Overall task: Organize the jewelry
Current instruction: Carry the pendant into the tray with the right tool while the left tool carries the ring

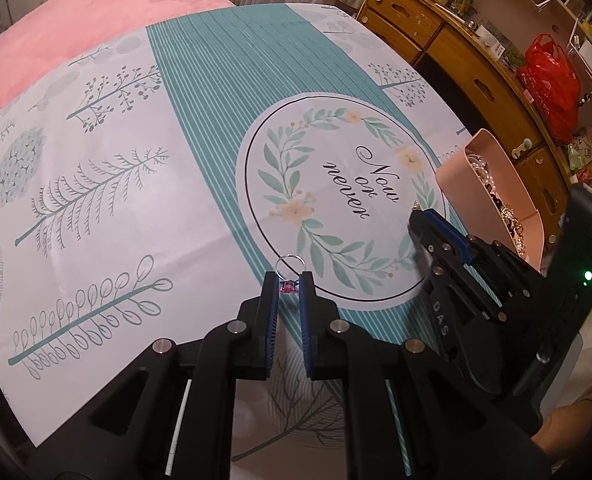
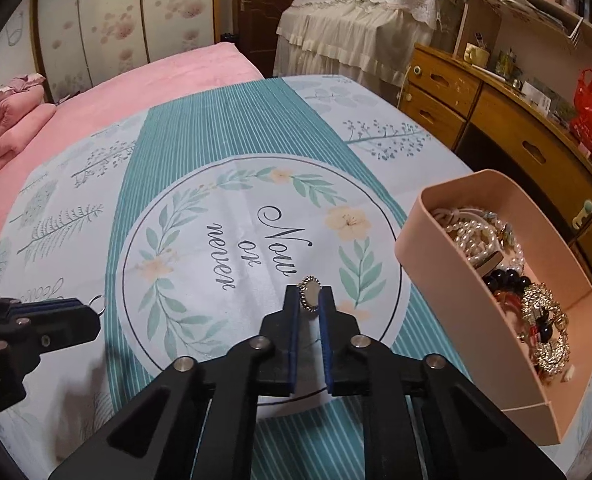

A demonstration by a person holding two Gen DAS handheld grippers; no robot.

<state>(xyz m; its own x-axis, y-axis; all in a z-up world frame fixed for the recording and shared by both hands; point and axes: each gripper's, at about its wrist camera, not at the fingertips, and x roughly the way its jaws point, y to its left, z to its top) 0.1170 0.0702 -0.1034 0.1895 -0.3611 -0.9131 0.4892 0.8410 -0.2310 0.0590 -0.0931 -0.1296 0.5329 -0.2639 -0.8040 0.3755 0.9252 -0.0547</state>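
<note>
Fingers of the right gripper pinch an oval brooch-like ornament by its edges, just above the printed cloth. Those of the left gripper are narrowed on a ring with a red stone, its hoop poking past the tips. Just right of the ornament stands the pink tray, heaped with pearls and beaded bracelets. To finish well, I judge each piece should be lifted clear, carried over the tray wall and released low, one gripper at a time.
</note>
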